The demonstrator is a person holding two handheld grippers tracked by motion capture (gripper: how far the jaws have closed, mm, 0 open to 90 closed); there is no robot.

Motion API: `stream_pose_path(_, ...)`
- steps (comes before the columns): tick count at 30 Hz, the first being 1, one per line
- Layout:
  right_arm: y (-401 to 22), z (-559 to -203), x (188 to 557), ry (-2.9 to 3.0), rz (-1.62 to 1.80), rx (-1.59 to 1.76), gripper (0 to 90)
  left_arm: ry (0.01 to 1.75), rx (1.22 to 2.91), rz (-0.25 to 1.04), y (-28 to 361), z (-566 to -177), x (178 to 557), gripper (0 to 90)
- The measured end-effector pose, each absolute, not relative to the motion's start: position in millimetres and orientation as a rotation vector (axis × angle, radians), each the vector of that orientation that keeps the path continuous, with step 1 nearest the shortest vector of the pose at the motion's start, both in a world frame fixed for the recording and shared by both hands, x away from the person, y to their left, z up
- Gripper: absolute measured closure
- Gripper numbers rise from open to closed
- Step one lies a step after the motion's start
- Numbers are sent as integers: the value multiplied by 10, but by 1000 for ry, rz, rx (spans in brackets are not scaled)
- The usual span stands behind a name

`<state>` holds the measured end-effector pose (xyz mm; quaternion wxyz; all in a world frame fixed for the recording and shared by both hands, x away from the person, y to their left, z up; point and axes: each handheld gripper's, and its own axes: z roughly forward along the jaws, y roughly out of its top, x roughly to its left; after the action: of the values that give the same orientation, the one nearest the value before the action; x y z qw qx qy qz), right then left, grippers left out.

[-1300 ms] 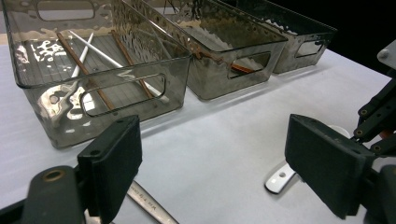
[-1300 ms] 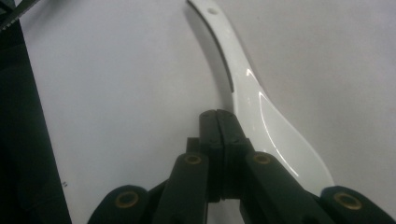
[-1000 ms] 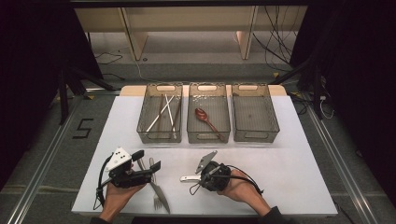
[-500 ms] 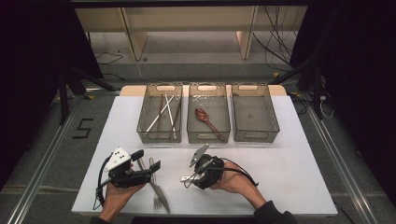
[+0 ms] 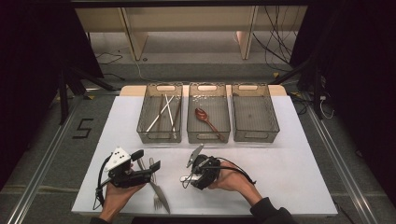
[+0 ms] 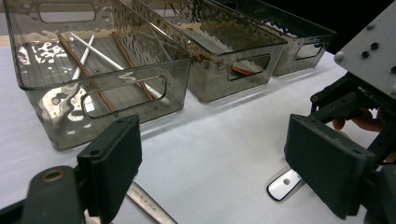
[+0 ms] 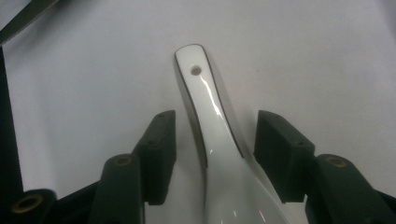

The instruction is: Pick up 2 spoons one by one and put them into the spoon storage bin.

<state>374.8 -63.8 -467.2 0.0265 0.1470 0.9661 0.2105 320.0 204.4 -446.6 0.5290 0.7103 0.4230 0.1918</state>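
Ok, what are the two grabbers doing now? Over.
Right gripper open, jaws just opened, astride white ceramic spoon, not pinching. Left gripper open, empty. Nothing blocking.

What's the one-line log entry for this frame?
right gripper: jaws just opened, straddling white spoon, pads clear | left gripper: open, empty | spoon flat on table | fork near left gripper
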Motion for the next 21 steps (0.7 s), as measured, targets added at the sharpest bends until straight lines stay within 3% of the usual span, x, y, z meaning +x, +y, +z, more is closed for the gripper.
stream_pose_path(13,-614,-4654,3711,2998,596,382,725,1012,1697,456,2040,-4465,3203,182)
stream_pose_path(21,-565,-4624,3662,3022,522,335,744,1012,1698,459,2044,-4465,3202,182)
